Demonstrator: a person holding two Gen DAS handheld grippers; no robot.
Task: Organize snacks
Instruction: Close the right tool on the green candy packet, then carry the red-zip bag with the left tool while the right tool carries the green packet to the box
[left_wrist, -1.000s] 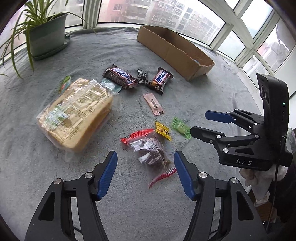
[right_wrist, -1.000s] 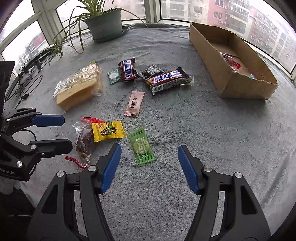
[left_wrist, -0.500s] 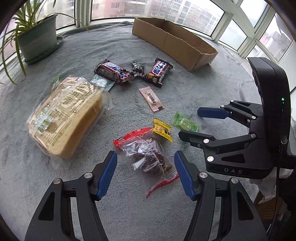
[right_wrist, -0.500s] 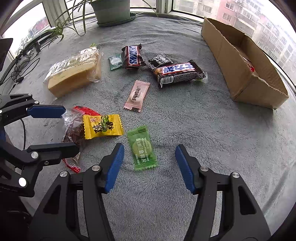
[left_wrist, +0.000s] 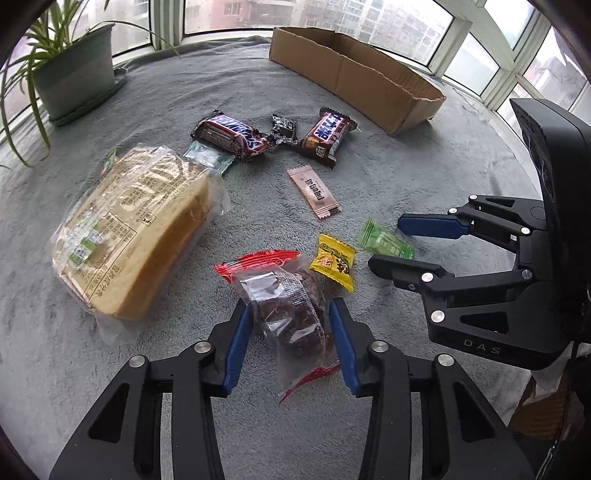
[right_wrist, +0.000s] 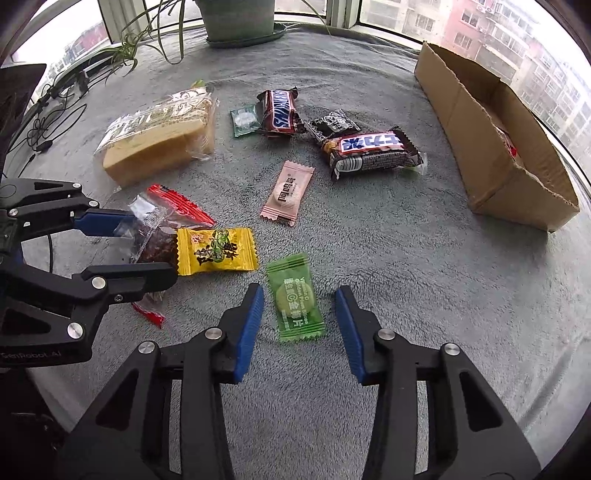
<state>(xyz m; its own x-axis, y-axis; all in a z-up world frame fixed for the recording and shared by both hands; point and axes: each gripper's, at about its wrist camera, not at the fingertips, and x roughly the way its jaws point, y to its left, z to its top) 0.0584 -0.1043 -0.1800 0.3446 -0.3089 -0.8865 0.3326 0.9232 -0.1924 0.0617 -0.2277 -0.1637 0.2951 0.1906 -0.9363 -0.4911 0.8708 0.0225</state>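
A clear bag of dark dried fruit with red ends lies on the grey blanket. My left gripper is closing on it, and both blue pads touch its sides. A green candy lies between the fingers of my right gripper. Those jaws are closing too, with a gap left on each side of the candy. A yellow candy lies between the two grippers. The long cardboard box stands at the far right, with a red wrapper just showing inside.
A bagged bread loaf, a Snickers bar, a second chocolate bar, a small black wrapper, a small green sachet and a pink sachet lie further back. A potted plant stands by the window. Cables hang at the blanket's left edge.
Both grippers' jaws have narrowed. The left has closed in onto the dried-fruit bag. The right has come lower over the green candy, which now sits between its fingers.
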